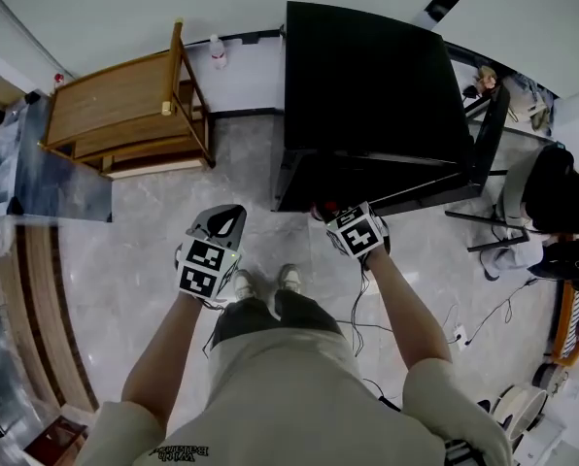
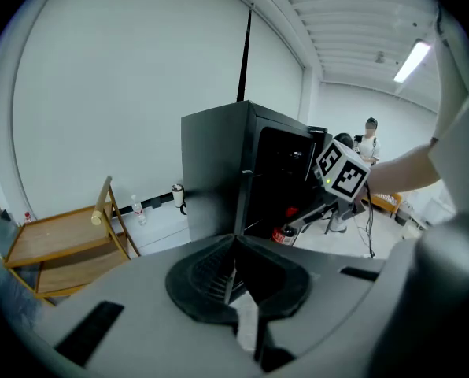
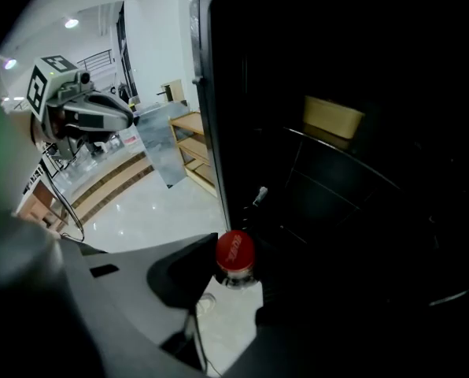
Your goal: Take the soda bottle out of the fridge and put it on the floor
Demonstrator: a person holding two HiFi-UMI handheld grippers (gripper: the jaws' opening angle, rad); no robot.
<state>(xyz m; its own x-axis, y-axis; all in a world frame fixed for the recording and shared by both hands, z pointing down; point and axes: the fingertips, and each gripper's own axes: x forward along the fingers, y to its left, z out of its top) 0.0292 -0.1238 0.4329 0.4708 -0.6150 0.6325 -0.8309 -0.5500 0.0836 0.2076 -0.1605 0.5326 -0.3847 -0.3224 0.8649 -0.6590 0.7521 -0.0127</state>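
Note:
The black fridge [image 1: 367, 76] stands open, its door [image 1: 491, 134] swung out to the right. A soda bottle [image 3: 234, 252] with a red cap sits between the jaws of my right gripper [image 3: 233, 278], at the fridge's lower opening. The jaws are shut on it below the cap. In the left gripper view the bottle [image 2: 282, 234] shows its red label at the right gripper's [image 2: 293, 227] tips, just outside the dark interior. In the head view the cap [image 1: 325, 212] peeks out beside the right gripper [image 1: 340, 216]. My left gripper [image 1: 233, 214] hangs shut and empty over the floor, left of the fridge.
A wooden shelf unit [image 1: 124, 115] stands at the back left, with a water bottle [image 1: 217, 51] by the wall. Cables [image 1: 484, 318] trail over the marble floor at the right, near a seated person [image 1: 561, 202]. A yellowish box [image 3: 333, 116] lies on a fridge shelf. My feet [image 1: 265, 282] are just below the grippers.

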